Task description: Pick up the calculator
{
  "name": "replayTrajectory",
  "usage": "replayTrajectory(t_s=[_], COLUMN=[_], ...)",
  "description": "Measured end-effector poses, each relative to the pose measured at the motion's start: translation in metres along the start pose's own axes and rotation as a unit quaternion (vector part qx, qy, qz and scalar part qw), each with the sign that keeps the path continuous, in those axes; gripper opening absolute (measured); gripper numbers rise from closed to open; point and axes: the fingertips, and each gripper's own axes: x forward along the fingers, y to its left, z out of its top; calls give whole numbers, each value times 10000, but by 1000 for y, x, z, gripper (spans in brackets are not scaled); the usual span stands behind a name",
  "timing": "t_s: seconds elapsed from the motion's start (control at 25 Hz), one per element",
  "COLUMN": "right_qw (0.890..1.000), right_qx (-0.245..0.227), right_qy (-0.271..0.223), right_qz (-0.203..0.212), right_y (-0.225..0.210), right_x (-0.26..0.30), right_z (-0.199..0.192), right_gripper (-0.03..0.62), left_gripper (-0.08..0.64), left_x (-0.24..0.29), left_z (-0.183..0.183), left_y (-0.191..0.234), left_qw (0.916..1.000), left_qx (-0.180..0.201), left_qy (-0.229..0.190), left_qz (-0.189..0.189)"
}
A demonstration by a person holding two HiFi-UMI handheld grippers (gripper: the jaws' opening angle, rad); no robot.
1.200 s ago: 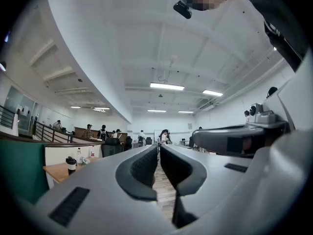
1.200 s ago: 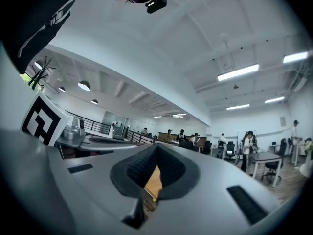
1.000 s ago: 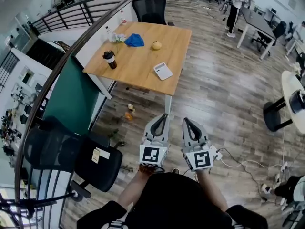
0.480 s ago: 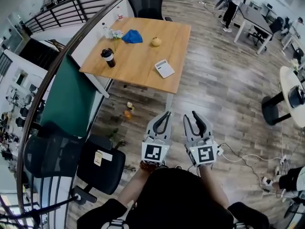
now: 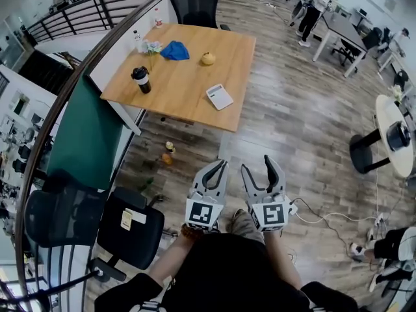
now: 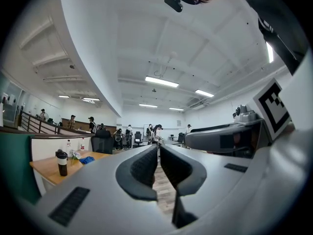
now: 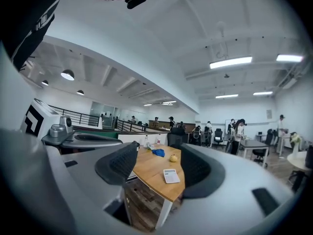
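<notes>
Mid-air, left tool (image 5: 219,166) level — right tool (image 5: 259,166) opening, empty

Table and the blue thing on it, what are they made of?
The table looks like wood or wood-look board: warm tan, smooth, matte top. The blue thing looks like soft cloth, since it lies crumpled, but it is too small to be sure.

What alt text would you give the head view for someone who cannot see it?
Seen from above, a person holds two claws over a wood floor: the left claw is shut, and the right claw, empty, has just been opening. Ahead stands a wooden table bearing a white calculator.
</notes>
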Motion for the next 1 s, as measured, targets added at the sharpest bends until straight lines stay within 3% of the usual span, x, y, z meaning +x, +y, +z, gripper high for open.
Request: replayTrajectory(t_s=[0.48,1.0], right_qw=[9995,9962], right_qx=[150,294], right_qy=[58,281], right_qz=[276,774], right_y=[-46,-121], right_x=[59,116], right_z=[-16,-44], right_gripper=[330,348], left_gripper=[37,37], left_x=[44,141], left_z=[-17,-32], left_y=[20,9], left_qw=[9990,9980], left_qx=[152,174], left_qy=[203,413], left_qz=[361,436])
